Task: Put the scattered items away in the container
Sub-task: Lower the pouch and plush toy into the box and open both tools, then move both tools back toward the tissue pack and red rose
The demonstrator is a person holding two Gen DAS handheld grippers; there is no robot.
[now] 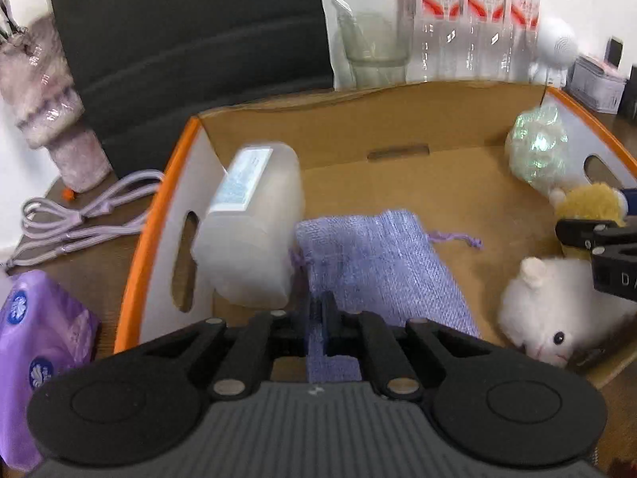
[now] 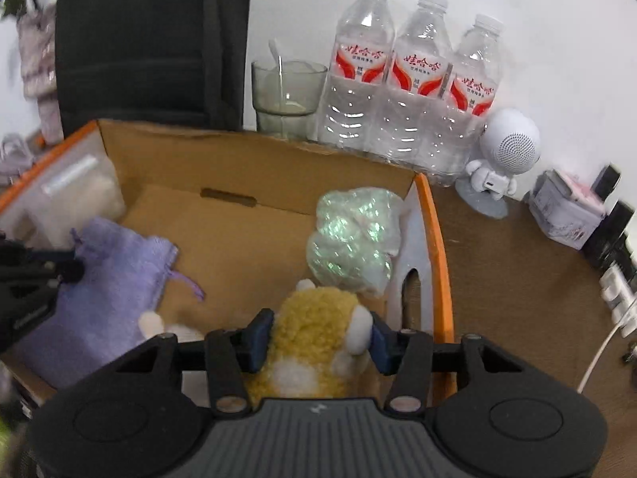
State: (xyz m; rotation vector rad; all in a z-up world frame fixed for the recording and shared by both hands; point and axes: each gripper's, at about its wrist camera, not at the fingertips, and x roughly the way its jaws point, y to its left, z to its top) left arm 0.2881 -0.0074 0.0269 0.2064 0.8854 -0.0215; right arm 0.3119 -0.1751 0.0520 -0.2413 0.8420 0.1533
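An orange-rimmed cardboard box [image 1: 159, 207] fills both views. My left gripper [image 1: 318, 318] is shut on a purple cloth pouch [image 1: 378, 267], which lies on the box floor beside a translucent white plastic container [image 1: 254, 231]. My right gripper [image 2: 318, 340] hangs over the box's right side, its blue pads pressed on a yellow plush toy [image 2: 310, 330]. A shiny greenish bag [image 2: 350, 239] rests in the far right corner. A white plush toy [image 1: 549, 310] lies near the front right, partly hidden under the right gripper.
Three water bottles [image 2: 414, 91], a glass with a spoon [image 2: 286, 91] and a white speaker figure [image 2: 505, 151] stand behind the box. A purple tissue pack [image 1: 36, 338] and a purple cord [image 1: 79, 219] lie left of it. Small boxes [image 2: 565, 211] sit at the right.
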